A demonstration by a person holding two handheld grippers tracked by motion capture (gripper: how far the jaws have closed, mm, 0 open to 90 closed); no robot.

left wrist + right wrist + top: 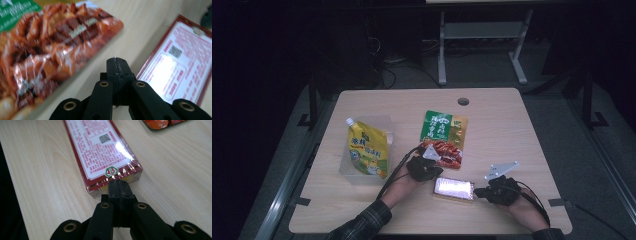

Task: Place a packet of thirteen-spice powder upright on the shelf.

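free: bare table right | blocked: snack bag, box centre; pouch left, probably in a tray

In the left gripper view the glossy green-and-orange snack pouch printed with glazed meat pieces is out of focus — its lettering cannot be read — and it runs off the top and left edges. The flat red-bordered box wrapped in shiny film is cut off at the right edge there; its small print is too fine to read, and glare whitens part of the label. In the right gripper view that box passes out at the top edge, and its near end is partly hidden behind the black jaw tips. From the high view the writing on the yellow spouted refill pouch is too small to make out — the clear tray under it is mostly covered.
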